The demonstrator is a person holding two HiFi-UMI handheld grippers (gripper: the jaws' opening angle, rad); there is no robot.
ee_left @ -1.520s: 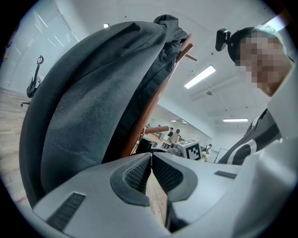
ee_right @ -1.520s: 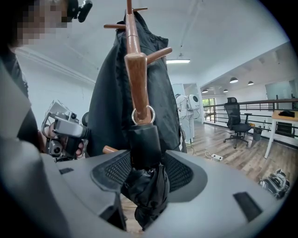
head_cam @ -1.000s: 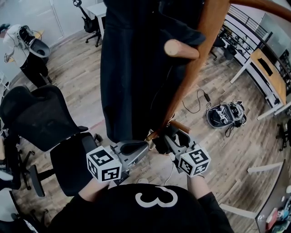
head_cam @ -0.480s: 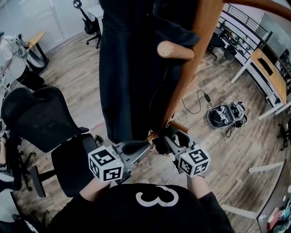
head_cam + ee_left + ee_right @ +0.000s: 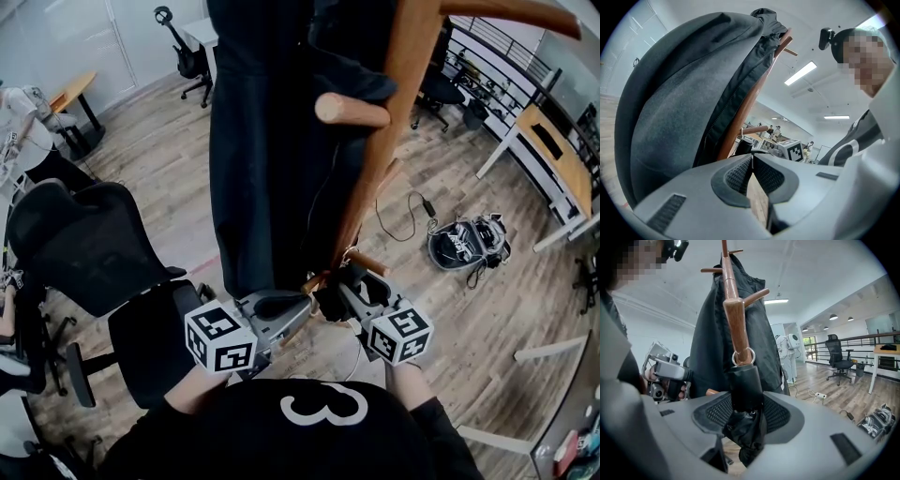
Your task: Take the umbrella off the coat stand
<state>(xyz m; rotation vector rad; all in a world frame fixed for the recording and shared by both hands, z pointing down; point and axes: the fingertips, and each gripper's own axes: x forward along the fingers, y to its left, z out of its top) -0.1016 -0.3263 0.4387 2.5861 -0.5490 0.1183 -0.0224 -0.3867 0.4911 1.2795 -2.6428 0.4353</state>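
**A:** Start with the head view. Where is the umbrella (image 5: 330,302)?

**B:** Low on the coat stand (image 5: 380,178), at the foot of the post and just under the hem of the dark coat (image 5: 272,141). The right tongs (image 5: 345,292) are at it, and the left tongs (image 5: 281,305) hang just beside them. An office chair (image 5: 84,244) stands near on the left.

**A:** And the left gripper view?

**B:** The left tongs are pressed together at the tips with nothing between them, only floor showing below. The coat bulges close alongside.

**A:** Is that a risk?

**B:** I think so. If they swing upward they could catch the coat's hem and drag it.

**A:** And the right gripper view?

**B:** The right tongs are clamped on the folded black umbrella, near its top. A metal ring (image 5: 743,356) above it sits against the wooden post. I cannot tell which peg it is hooked on.

**A:** So what could go wrong?

**B:** Pulling straight out or down would likely keep the ring caught and tug the whole stand, which looks top-heavy with the coat. It probably has to be lifted clear first. The loose fabric could also slip in the pads, and the upper peg (image 5: 352,111) overhead leaves little room.
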